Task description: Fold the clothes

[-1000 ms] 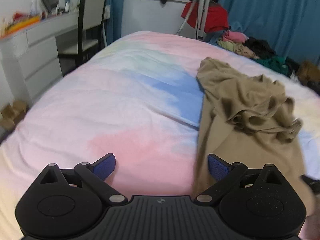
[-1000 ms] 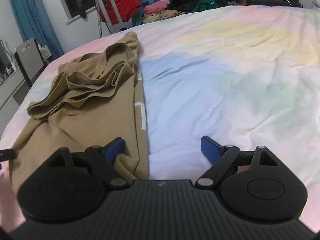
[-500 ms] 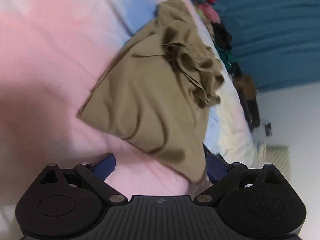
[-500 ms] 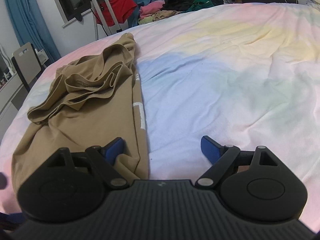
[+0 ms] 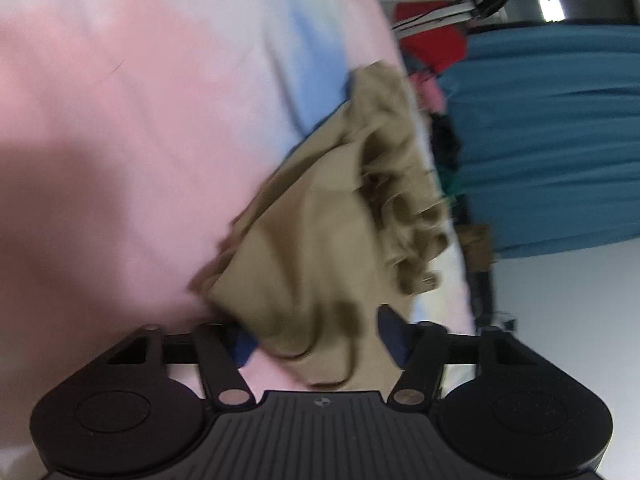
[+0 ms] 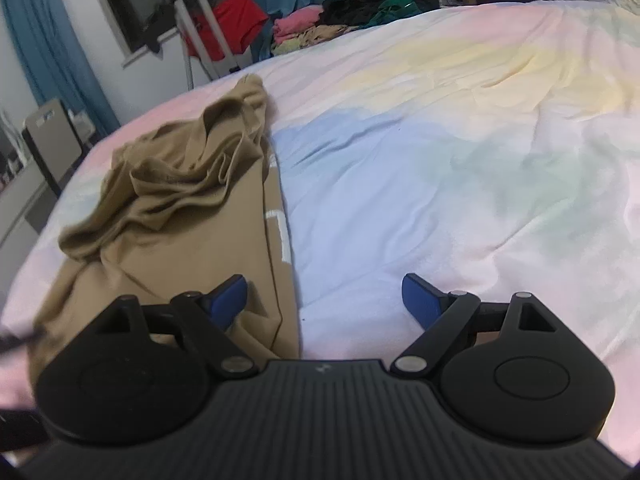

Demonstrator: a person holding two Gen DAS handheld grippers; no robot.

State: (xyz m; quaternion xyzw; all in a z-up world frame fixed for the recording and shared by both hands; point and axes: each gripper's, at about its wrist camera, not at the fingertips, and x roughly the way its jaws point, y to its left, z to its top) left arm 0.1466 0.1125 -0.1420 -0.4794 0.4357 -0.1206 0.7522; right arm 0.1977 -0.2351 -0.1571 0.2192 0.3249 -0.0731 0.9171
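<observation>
One tan garment [image 6: 188, 216] lies on the left part of the bed [image 6: 460, 168], well short of the far pile of clothes [image 6: 344, 16] by the blue curtain [image 5: 552, 136]. Its far half is bunched into loose folds, while the near half lies fairly flat, with a pale printed stripe along its right edge.

Starting at the left: the left claw [image 5: 316, 340] is at the garment's near left corner, its jaws closing with a lump of the tan cloth between them. That view is blurred, so the blue pads may not quite be pressing on the fabric yet; I would call it a pinch in progress, not a firm hold.

Further right, the right claw [image 6: 324, 300] stands wide open, holding nothing. Its left pad sits over the garment's near right edge, its right pad over bare bedding.

The cloth looks light, thin and limp. It should drape and sag from any pinch point, and it will likely slide easily over the smooth bedding. Nothing here is fragile. A sound place to take hold is the two near corners of the hem, one per claw, catching every layer so the cloth lifts evenly and the bunched far half can be shaken flat before folding.
</observation>
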